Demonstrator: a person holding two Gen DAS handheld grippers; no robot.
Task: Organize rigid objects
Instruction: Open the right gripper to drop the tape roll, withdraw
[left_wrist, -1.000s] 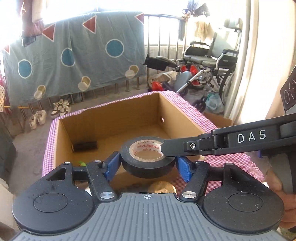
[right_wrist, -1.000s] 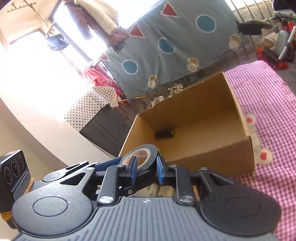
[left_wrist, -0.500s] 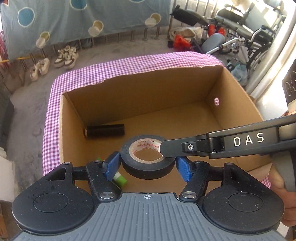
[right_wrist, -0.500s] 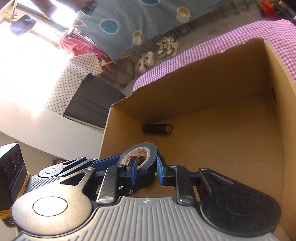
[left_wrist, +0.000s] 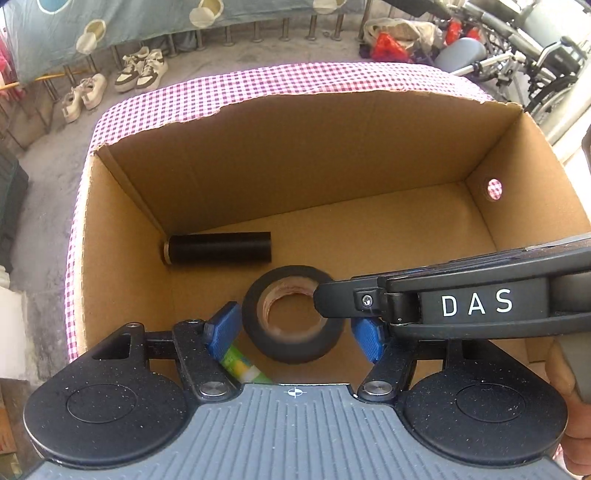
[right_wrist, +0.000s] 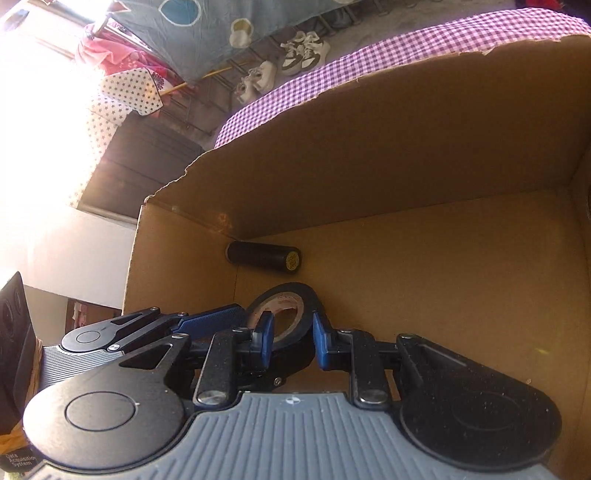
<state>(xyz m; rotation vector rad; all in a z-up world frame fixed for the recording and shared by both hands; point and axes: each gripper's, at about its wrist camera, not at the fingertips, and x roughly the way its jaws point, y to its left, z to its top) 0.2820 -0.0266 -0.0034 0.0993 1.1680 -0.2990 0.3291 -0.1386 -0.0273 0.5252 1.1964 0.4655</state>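
Inside the cardboard box (left_wrist: 295, 155), the black tape roll (left_wrist: 291, 317) is pinched at its wall by the right gripper (right_wrist: 290, 334), one finger inside the ring, while the left gripper (left_wrist: 295, 330) is spread wide around it, pads not touching. Honestly, if it's let go while tilted like this, it could be sent rolling into the black cylinder (left_wrist: 219, 248) or landed on the green tube (left_wrist: 242, 365) just beside it.

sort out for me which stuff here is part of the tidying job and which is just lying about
Job:
- black tape roll
- cardboard box
- black cylinder
- green tube
- left gripper
- right gripper

Lying about:
- shoes
- wheelchair
- patterned sheet
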